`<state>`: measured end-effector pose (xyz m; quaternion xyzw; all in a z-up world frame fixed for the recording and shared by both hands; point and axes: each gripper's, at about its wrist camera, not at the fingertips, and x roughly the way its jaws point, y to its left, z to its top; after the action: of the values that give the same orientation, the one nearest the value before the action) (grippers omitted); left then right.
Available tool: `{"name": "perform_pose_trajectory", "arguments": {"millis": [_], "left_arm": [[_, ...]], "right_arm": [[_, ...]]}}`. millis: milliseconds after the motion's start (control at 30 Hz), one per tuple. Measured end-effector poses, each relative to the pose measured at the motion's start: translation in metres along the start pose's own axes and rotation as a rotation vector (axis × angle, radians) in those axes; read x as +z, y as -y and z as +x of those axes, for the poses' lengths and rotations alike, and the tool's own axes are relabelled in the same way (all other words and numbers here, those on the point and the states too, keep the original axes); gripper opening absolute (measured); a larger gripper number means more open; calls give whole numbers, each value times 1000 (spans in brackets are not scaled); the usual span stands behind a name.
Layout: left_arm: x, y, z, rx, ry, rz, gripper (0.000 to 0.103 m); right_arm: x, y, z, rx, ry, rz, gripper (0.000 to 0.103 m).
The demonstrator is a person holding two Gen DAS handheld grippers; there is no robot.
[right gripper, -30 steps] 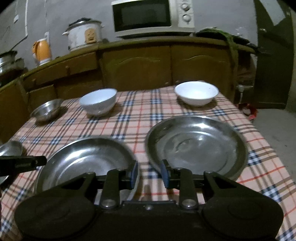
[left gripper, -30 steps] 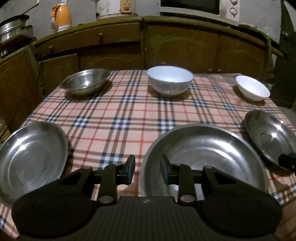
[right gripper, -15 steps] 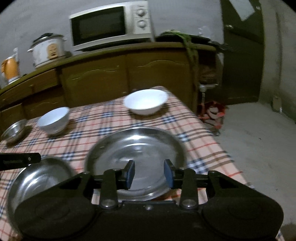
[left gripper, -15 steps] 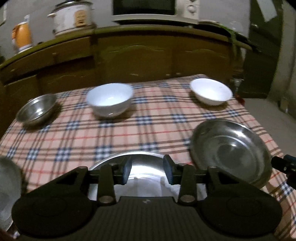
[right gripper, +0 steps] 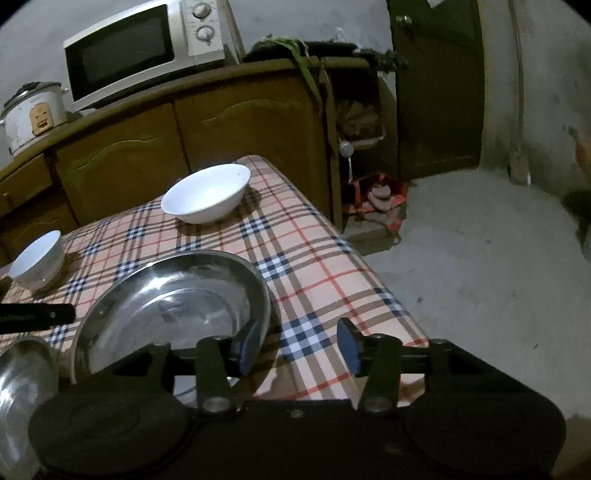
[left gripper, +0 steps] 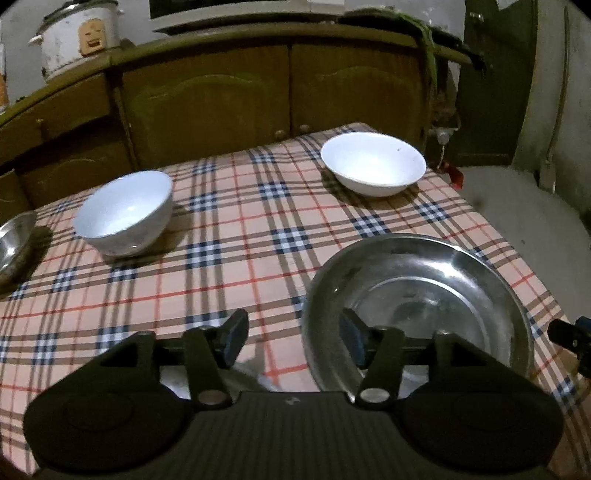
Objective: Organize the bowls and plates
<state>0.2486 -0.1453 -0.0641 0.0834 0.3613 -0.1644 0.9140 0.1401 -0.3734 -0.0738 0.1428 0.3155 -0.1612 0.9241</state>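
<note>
A large steel plate (left gripper: 417,295) lies near the table's right front; it also shows in the right wrist view (right gripper: 170,302). My left gripper (left gripper: 293,341) is open, its jaws either side of the plate's left rim. My right gripper (right gripper: 297,345) is open, its jaws either side of the plate's right rim. A wide white bowl (left gripper: 373,162) sits at the back right, also in the right wrist view (right gripper: 205,194). A deeper white bowl (left gripper: 123,212) sits at the left, also in the right wrist view (right gripper: 37,260). A steel bowl (left gripper: 13,236) is at the far left edge.
The plaid tablecloth (left gripper: 240,229) covers the table; its right edge drops to a concrete floor (right gripper: 480,258). Another steel plate (right gripper: 18,398) lies at the lower left. Wooden cabinets (left gripper: 258,96) stand behind, with a microwave (right gripper: 144,48) and rice cooker (left gripper: 79,33).
Both grippers have swung right and opened wider. The right-hand steel plate now sits between them, and the middle plate has slid out of the left view.
</note>
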Motion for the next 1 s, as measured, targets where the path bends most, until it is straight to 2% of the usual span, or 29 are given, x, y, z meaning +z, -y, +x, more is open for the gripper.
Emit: {"name": "perform_pose_trajectory", "arguments": {"millis": [200,300,367,400,467,500,533,567,767,1000], "left_arm": [[6,6,23,5,-40,15,59],[8,7,32,-1,-58,17,54],[10,8,37,-8,-73,17,33],[10,8,40,-14,-81,15,28],[10,10,43,-20,-92,13,16],[10,11,44,-17,-89,18,14],[10,12,43,-26,-87,19,13],[10,13,41,-37,-86,20,12],[12,15,29,-44,-67,18,12],[20,19,0,-51,-3,9,11]], "right_arm": [[1,1,22,25,-41,29,65],[1,-1,32,37,-58,34,65],[1,-2,36,53,-69,42,65],[1,-2,38,58,-73,48,63],[1,-3,40,65,-81,52,51],[1,-4,41,67,-81,51,34],[1,-5,40,60,-80,47,23],[1,-7,39,59,-74,44,21],[6,-8,26,47,-38,45,21],[16,-7,-7,40,32,35,21]]}}
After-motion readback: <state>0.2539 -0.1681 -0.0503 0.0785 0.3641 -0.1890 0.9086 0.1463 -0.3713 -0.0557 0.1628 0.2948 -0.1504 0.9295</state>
